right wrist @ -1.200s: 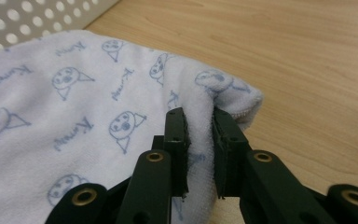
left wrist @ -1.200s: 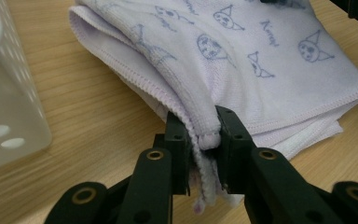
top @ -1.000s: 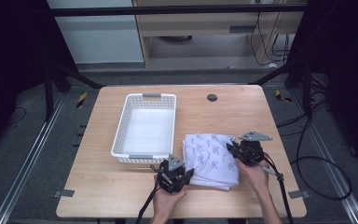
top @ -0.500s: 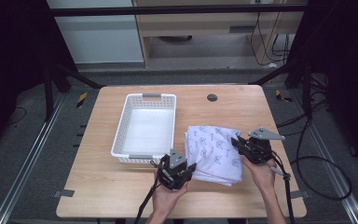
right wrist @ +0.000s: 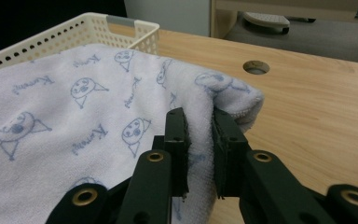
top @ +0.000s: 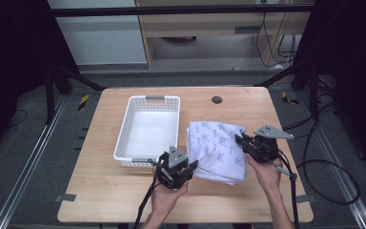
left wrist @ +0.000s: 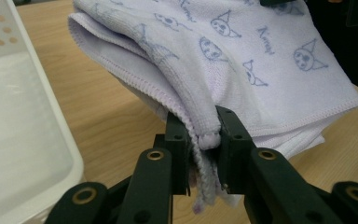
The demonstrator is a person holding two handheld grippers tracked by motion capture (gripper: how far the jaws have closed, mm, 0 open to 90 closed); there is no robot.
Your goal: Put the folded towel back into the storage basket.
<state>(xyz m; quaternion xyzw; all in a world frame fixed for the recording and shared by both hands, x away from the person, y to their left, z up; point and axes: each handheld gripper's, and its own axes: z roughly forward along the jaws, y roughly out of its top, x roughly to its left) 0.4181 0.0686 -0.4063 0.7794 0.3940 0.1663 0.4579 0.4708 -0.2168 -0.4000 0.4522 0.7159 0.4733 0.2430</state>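
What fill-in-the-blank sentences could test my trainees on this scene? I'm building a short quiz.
1. Both grippers are shut on the folded ____.
2. The white basket sits to the towel's ____ in the high view.
3. The left gripper pinches the towel at a ____.
4. The right gripper holds the edge toward the round ____ in the table.

Missing words: towel; left; corner; hole

towel point(top: 218, 149) shifted rightward, right gripper point(top: 242, 141) moved right

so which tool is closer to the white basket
Left. The left tool grips the towel right by the basket's near corner; the right tool grips the towel's far side, away from it.
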